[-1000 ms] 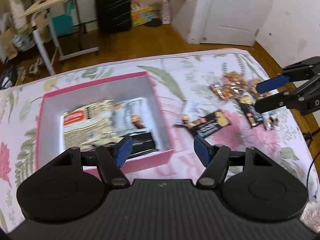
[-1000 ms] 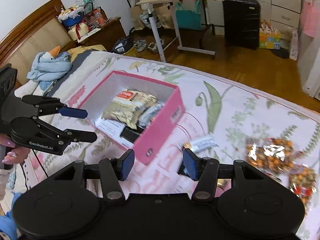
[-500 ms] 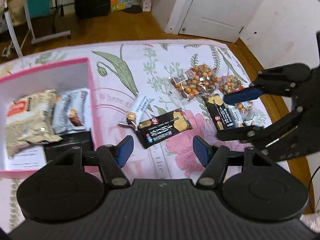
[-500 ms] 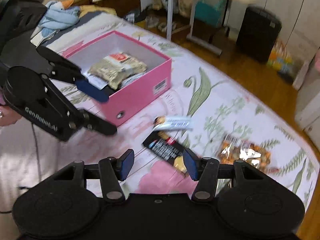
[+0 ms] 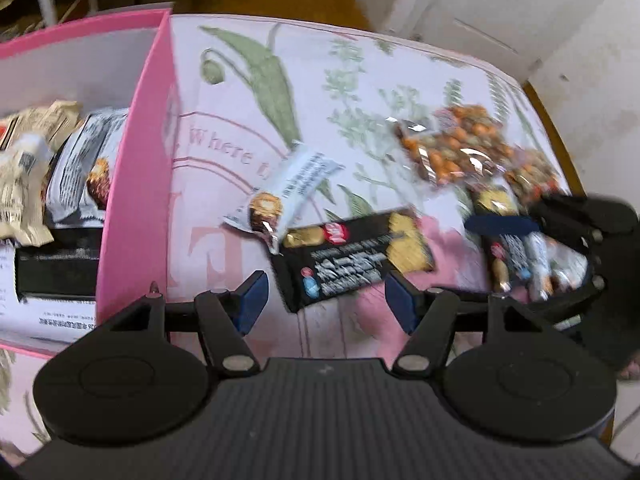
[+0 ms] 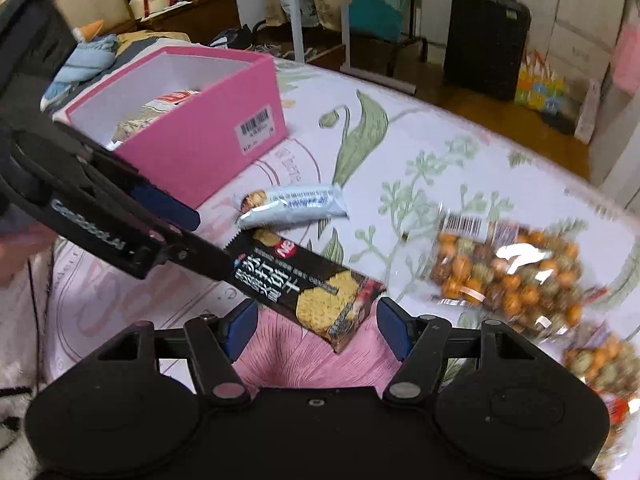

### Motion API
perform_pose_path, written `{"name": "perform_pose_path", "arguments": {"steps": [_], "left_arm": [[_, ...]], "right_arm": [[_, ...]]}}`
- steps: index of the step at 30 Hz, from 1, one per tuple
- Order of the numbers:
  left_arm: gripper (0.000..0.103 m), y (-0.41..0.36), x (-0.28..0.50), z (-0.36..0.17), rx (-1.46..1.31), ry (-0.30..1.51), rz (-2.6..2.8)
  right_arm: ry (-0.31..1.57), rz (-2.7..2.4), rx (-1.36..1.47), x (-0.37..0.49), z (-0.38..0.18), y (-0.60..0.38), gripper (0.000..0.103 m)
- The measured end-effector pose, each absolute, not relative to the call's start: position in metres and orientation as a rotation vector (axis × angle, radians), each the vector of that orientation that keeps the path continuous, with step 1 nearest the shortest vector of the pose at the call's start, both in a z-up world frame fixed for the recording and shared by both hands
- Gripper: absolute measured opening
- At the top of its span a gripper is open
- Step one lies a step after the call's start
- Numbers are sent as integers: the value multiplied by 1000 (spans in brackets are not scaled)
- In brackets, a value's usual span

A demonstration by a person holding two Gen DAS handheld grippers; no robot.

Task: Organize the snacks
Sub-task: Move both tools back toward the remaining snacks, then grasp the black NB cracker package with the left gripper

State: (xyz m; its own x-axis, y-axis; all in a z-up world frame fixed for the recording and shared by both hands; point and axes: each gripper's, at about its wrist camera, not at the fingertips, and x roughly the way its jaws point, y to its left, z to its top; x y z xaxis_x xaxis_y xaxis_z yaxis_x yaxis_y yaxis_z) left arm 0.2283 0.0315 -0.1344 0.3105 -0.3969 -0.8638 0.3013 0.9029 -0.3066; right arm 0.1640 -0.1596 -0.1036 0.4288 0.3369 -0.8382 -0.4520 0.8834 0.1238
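A black cracker pack [image 6: 312, 284] lies flat on the flowered bedspread, and a white wrapped bar [image 6: 292, 204] rests just beyond it. My right gripper [image 6: 316, 328] hangs low over the pack's near end; its jaws are opening, and the pads touch nothing. My left gripper [image 5: 326, 304] stands open at the same pack's [image 5: 352, 260] other end, empty. In the right wrist view, the left gripper [image 6: 208, 236] reaches in from the left. The pink box [image 5: 136, 184] holds several packets.
Clear bags of orange and green nuts [image 6: 508, 272] lie to the right, with another small black pack [image 5: 508, 252] beside them. The bed's wooden edge [image 5: 560, 148] runs close behind. A folding table and a dark suitcase [image 6: 484, 40] stand on the floor beyond.
Both grippers have dropped toward the bedspread and swung from the pink box to the loose snacks. The right jaws stand wider than before. The snacks have not moved.
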Motion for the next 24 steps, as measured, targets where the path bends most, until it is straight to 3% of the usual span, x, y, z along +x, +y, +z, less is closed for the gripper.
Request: {"name": "perform_pose_path", "arguments": {"steps": [6,13,19,24], "left_arm": [[64,32,233,-139,-129,1122,-447],[64,21,232,-165,10,1050,-393],[64,24,232,-175,-142,1127,-490],[64,21,222,-175,-162,1104,-485]], "right_arm": [[1041,488,-46,171,-132,-161,72],[987,480,-86,166,-151,-145,87],[927,429,-85,159,-159,-133,98],[911,355,-87,153,-161,-119,100]]}}
